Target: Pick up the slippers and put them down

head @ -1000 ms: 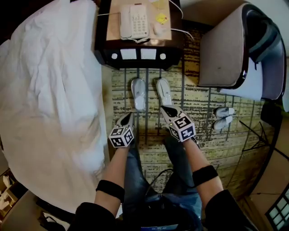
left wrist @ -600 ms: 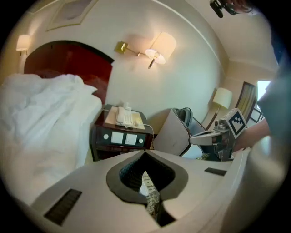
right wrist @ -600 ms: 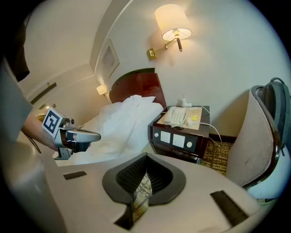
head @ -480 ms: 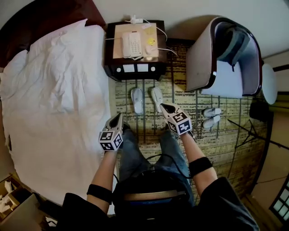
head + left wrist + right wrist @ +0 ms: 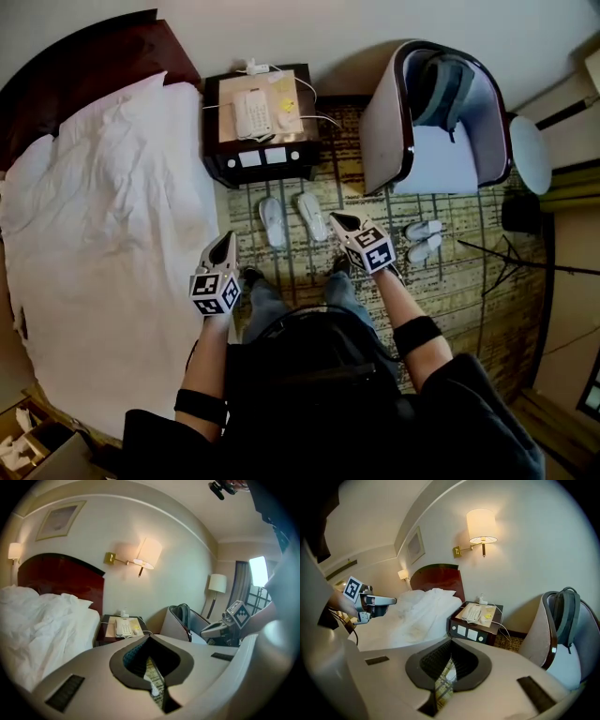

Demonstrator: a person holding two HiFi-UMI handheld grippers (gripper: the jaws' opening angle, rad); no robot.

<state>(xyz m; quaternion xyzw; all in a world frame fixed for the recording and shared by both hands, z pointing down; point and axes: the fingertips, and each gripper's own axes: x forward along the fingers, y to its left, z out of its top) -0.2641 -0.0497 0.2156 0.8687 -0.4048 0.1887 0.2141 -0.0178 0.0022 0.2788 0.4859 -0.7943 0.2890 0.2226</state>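
As the person straightens up, both tongs have risen clear of the floor. The left gripper (image 5: 226, 240) and the right gripper (image 5: 337, 220) are closed with nothing between their jaws. The pair of flat white fabric slippers (image 5: 272, 222) lies side by side where it lay a second ago, at the edge of the patterned yellow-and-dark carpet (image 5: 441, 291), just before the dark wooden nightstand (image 5: 216, 131). The putting-down looks finished.
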